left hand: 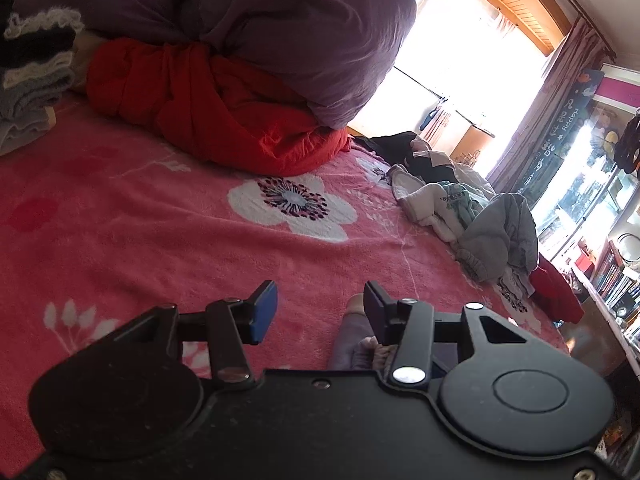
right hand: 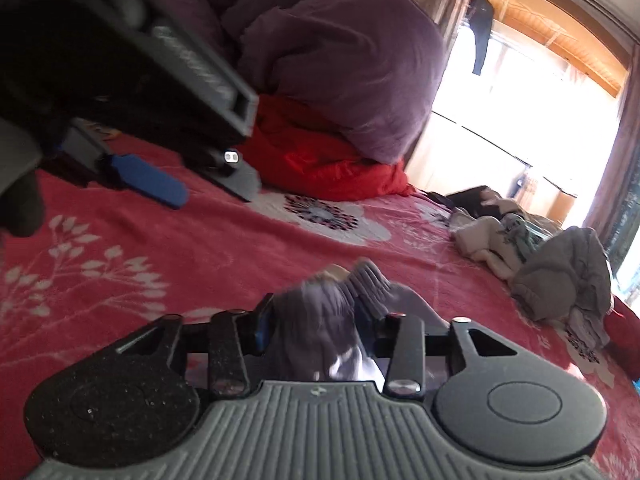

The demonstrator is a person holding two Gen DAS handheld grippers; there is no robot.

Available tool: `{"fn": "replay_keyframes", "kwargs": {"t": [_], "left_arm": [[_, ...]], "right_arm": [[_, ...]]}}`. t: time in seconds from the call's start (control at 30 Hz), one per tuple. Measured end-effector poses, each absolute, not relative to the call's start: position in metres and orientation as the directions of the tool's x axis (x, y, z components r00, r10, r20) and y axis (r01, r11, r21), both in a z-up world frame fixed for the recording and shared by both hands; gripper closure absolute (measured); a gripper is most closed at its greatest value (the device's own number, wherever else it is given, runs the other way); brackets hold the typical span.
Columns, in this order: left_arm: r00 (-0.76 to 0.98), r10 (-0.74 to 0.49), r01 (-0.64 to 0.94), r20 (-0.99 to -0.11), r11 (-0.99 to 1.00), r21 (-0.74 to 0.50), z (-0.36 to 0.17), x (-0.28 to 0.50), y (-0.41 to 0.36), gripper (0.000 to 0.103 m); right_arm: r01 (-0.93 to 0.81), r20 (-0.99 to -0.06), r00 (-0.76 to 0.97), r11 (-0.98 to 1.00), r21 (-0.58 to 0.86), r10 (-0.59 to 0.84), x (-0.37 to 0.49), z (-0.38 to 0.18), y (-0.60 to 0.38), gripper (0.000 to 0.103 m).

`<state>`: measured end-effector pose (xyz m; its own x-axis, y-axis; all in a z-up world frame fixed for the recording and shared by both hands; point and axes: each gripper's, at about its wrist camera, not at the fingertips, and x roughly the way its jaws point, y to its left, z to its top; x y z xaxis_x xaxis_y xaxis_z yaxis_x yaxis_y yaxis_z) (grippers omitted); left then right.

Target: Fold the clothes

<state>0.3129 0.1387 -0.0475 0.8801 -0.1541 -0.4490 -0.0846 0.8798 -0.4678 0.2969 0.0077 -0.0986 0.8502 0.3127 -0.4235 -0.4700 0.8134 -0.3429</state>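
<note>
The right gripper (right hand: 320,324) is clenched on a small lilac-grey knitted garment with a ribbed cuff (right hand: 320,320); the cloth is bunched between the two fingers, its ribbed edge stands up above them, and the picture is blurred there, so I cannot tell which kind of clothing it is; it hangs just above the pink fleece blanket with white flowers (right hand: 168,248). In the left wrist view the same garment (left hand: 354,344) shows low beside the right-hand finger; it is soft, wrinkled and pale purple. The left gripper (left hand: 320,308) is released; its blue pads (left hand: 265,312) stand well apart with only blanket between them.

Behind, a rolled red quilt (left hand: 208,116) lies on the blanket, and a big purple duvet (left hand: 280,32) rests on top of it; a stack of folded grey, white and black woolly clothes (left hand: 32,76) is at the far left; a loose heap of grey and white clothes (left hand: 476,216) lies near the right edge of the bed, close to the bright window (left hand: 460,56).
</note>
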Motion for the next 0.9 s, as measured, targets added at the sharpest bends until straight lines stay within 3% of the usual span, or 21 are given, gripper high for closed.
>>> {"fn": "replay_keyframes", "kwargs": {"t": [0.2, 0.3, 0.43, 0.53, 0.6, 0.63, 0.73, 0.9], "left_arm": [[0.893, -0.22, 0.048, -0.392, 0.914, -0.403, -0.039, 0.315, 0.12, 0.058], [0.894, -0.318, 0.195, -0.315, 0.91, -0.365, -0.033, 0.322, 0.095, 0.067], [0.856, -0.422, 0.334, -0.298, 0.892, -0.304, -0.041, 0.339, 0.053, 0.069], [0.817, -0.437, 0.371, -0.377, 0.898, -0.238, -0.06, 0.352, 0.022, 0.068], [0.802, -0.28, 0.268, -0.528, 0.958, -0.1, -0.084, 0.366, 0.009, 0.069], [0.778, -0.214, 0.224, -0.591, 0.973, -0.058, -0.099, 0.372, 0.011, 0.078], [0.767, -0.275, 0.228, -0.58, 0.961, -0.154, -0.101, 0.374, 0.027, 0.079], [0.811, -0.357, 0.274, -0.464, 0.932, -0.24, -0.08, 0.359, 0.038, 0.073]], "right_arm": [[-0.573, -0.437, 0.794, 0.76, -0.307, 0.422, 0.254, -0.095, -0.003, 0.047], [-0.512, -0.4, 0.824, 0.829, -0.223, 0.401, 0.25, -0.089, -0.041, 0.047], [-0.414, -0.363, 0.863, 0.904, -0.111, 0.351, 0.269, -0.093, -0.087, 0.049], [-0.427, -0.406, 0.835, 0.902, -0.052, 0.372, 0.281, -0.106, -0.098, 0.049], [-0.449, -0.447, 0.807, 0.893, -0.039, 0.386, 0.284, -0.113, -0.097, 0.05], [-0.46, -0.478, 0.789, 0.887, -0.043, 0.386, 0.286, -0.116, -0.093, 0.05], [-0.491, -0.537, 0.737, 0.871, -0.005, 0.412, 0.289, -0.125, -0.091, 0.05], [-0.502, -0.497, 0.753, 0.865, -0.01, 0.431, 0.276, -0.115, -0.095, 0.048]]}}
